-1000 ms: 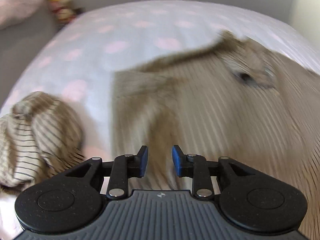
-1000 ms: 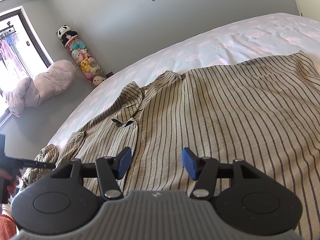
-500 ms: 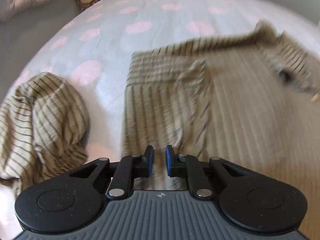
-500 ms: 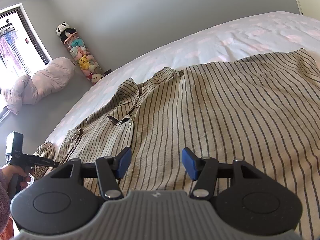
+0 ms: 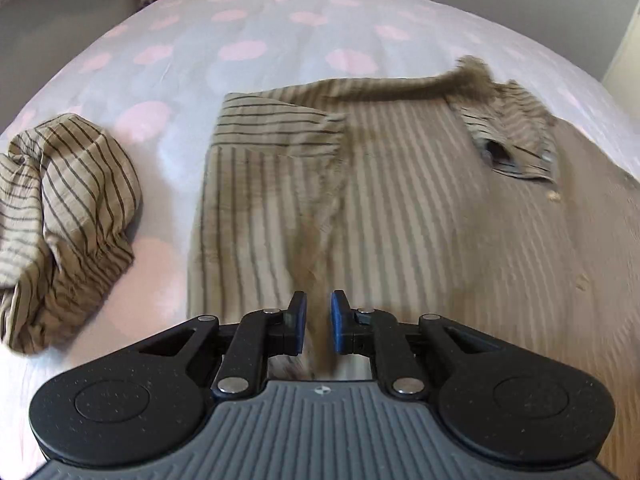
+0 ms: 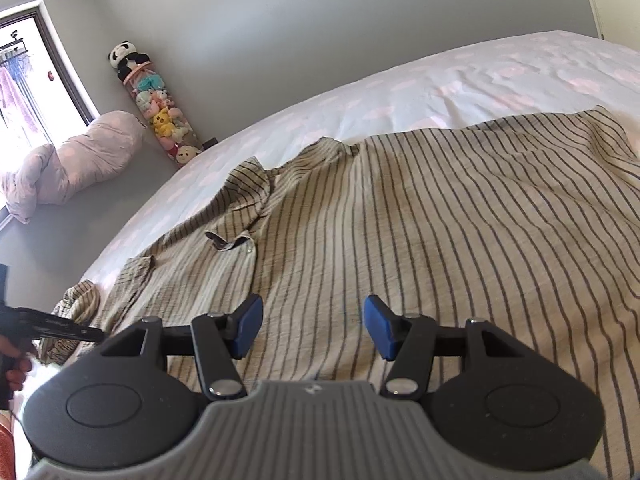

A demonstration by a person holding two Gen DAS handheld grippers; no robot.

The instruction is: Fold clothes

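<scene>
Striped shirt (image 6: 420,232) is laid mostly flat on the pink-spotted bedsheet (image 6: 460,84), collar (image 5: 508,136) toward the far side. One sleeve (image 5: 60,200) is bunched in a heap at the left, beside the body. Left gripper (image 5: 318,326): jaws have just been closing, now drawn nearly together, and a raised fold of shirt fabric is pinched between the blue pads; cloth in that view is motion-blurred. Right gripper (image 6: 312,330): jaws held well apart above the shirt body, nothing clamped. Plush toys (image 6: 160,108) are stacked against the grey wall.
</scene>
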